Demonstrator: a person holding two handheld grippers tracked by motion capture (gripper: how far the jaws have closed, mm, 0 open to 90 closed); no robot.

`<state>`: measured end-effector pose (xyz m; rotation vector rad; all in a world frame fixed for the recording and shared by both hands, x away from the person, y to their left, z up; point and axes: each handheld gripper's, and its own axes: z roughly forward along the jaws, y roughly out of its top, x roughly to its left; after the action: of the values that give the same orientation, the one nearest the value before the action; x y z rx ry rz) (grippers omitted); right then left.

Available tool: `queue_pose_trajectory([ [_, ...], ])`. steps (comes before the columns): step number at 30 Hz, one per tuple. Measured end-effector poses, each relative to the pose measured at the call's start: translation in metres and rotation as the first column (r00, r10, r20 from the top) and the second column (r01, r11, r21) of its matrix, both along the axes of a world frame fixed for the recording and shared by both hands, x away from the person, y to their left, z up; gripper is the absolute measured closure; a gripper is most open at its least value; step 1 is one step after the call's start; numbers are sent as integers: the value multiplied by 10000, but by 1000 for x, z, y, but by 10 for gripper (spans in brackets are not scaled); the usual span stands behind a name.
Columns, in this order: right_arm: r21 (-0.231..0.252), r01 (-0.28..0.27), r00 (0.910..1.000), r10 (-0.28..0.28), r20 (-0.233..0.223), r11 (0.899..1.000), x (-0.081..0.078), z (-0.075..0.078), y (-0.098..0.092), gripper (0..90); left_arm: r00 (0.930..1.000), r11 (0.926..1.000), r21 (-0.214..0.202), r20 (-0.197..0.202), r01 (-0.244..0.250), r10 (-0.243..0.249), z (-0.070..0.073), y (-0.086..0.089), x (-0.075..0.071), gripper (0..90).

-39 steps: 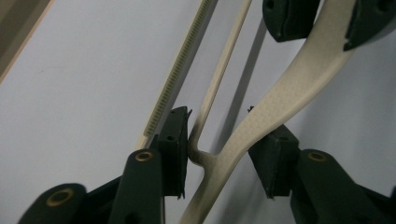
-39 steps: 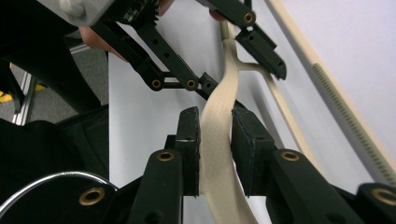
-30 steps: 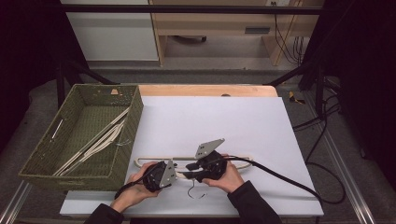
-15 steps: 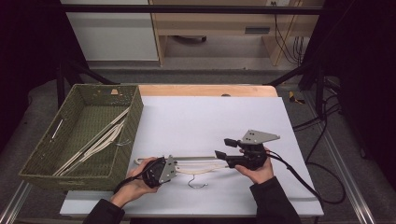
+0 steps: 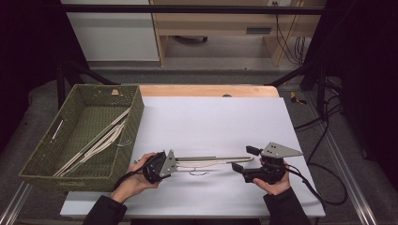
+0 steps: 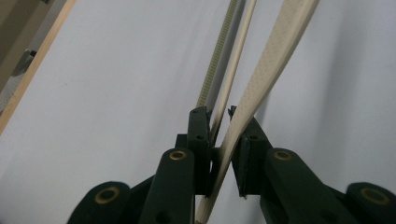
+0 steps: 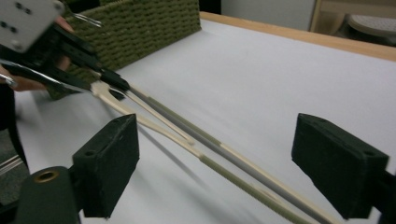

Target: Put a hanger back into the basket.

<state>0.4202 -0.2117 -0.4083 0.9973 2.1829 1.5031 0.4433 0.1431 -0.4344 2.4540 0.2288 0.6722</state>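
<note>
At the table's 7 o'clock edge, the left hand (image 5: 133, 180) holds the left gripper (image 5: 165, 163) pointing toward 3 o'clock, jaws pinching one end of a bundle of thin cream and olive strips (image 5: 206, 161) that lies on the white table (image 5: 211, 117). The left gripper view shows the cream strips (image 6: 261, 70) passing between the closed pads. At 5 o'clock, the right gripper (image 5: 244, 159) points toward 9 o'clock, jaws spread wide around the strips' far end without touching.
</note>
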Motion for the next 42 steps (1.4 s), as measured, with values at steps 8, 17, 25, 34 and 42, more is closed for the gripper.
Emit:
queue_pose_trajectory([
  [8, -51, 326, 9994, -326, -93, 9995, 2, -4, -4, 120, 9999, 9996, -275, -41, 100, -101, 9, 3, -5, 827],
  [17, -97, 347, 9993, -348, -117, 9993, 4, -6, -5, 115, 9975, 9962, -762, -605, -415, 370, 17, 5, -8, 867],
  [25, -134, 391, 9991, -392, -127, 9991, 4, -7, -7, 106, 9899, 9775, -1669, -809, -1288, 1166, 31, 10, -13, 868],
  [34, -141, 450, 9989, -451, -89, 9989, 4, -7, -9, 89, 9855, 9469, -2750, -769, -1666, 1511, 63, 18, -29, 867],
  [42, 33, 510, 9987, -510, -62, 9987, 4, -6, -10, 73, 9871, 9222, -3522, -437, -1596, 1541, 94, 28, -47, 867],
])
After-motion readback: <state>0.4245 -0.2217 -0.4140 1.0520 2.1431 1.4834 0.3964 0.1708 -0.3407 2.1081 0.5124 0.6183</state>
